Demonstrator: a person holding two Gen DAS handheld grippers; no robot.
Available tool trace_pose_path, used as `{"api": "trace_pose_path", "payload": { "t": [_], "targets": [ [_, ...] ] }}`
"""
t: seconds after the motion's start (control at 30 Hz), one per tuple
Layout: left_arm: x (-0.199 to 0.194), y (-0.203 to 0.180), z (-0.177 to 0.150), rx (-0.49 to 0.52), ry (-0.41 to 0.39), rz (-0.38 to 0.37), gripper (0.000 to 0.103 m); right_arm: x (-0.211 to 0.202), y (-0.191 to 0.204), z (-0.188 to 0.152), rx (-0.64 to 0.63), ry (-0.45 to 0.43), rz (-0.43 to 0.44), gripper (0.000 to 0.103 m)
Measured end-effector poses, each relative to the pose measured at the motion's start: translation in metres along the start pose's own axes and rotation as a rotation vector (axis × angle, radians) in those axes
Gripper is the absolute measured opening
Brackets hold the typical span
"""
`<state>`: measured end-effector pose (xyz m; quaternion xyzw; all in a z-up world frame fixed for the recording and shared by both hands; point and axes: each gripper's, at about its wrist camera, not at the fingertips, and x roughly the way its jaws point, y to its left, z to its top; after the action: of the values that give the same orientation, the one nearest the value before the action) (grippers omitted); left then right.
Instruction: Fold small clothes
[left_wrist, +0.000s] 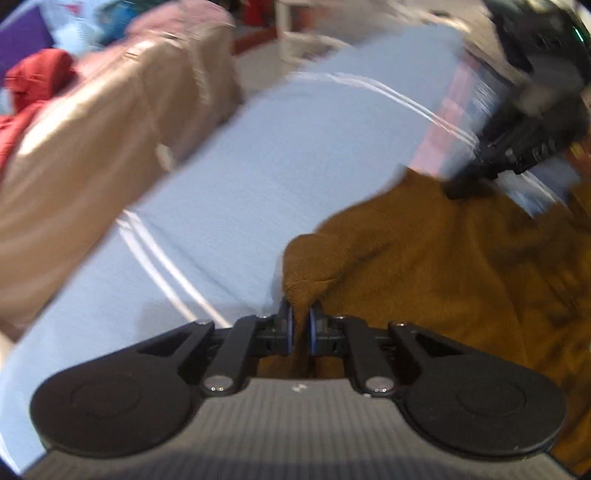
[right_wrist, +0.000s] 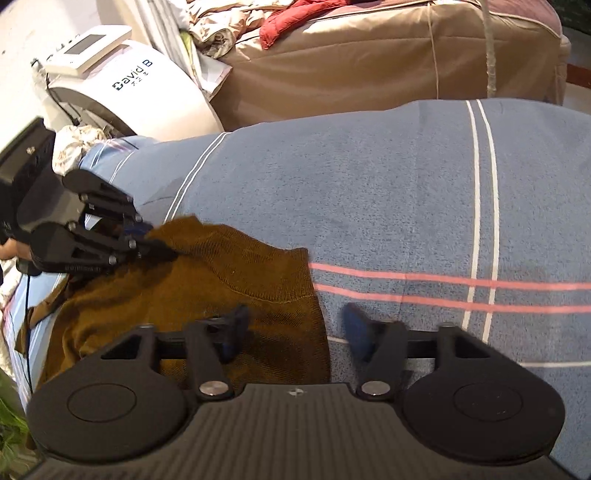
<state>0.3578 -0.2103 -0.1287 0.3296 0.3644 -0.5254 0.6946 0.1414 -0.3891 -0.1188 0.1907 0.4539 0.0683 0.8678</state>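
Brown knit garment (right_wrist: 207, 295), ribbed hem, lies rumpled on the blue bedcover (right_wrist: 388, 192), nearest both cameras. Left gripper (left_wrist: 300, 325) has jaws pressed together, pinching a fold of the garment's edge. Right gripper (right_wrist: 295, 328) has jaws spread, one finger over the knit, the other past its hem over bare cover, gripping nothing. Bedcover is brushed cloth with white and pink stripes. Beyond it: tan quilted bed (right_wrist: 369, 62) with red cloth (right_wrist: 291, 22) on top, and a white rounded machine (right_wrist: 136, 92) reading "David B".
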Motion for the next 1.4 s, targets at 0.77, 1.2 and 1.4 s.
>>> {"api": "trace_pose_path", "payload": {
  "t": [0.77,1.2,1.4],
  "targets": [
    [0.018,0.047,-0.003,-0.157,0.082,0.827,0.101,0.004,0.005,0.028,0.097,-0.236,-0.254,0.051],
    [-0.078,-0.096,-0.086,-0.221,-0.010,0.656,0.103,-0.133,0.052,-0.140,-0.119,-0.326,-0.264,0.103],
    [-0.090,-0.258,-0.119,-0.258,-0.055,0.264,0.103,-0.170,0.038,-0.202,0.126,-0.388,-0.323,0.103]
  ]
}}
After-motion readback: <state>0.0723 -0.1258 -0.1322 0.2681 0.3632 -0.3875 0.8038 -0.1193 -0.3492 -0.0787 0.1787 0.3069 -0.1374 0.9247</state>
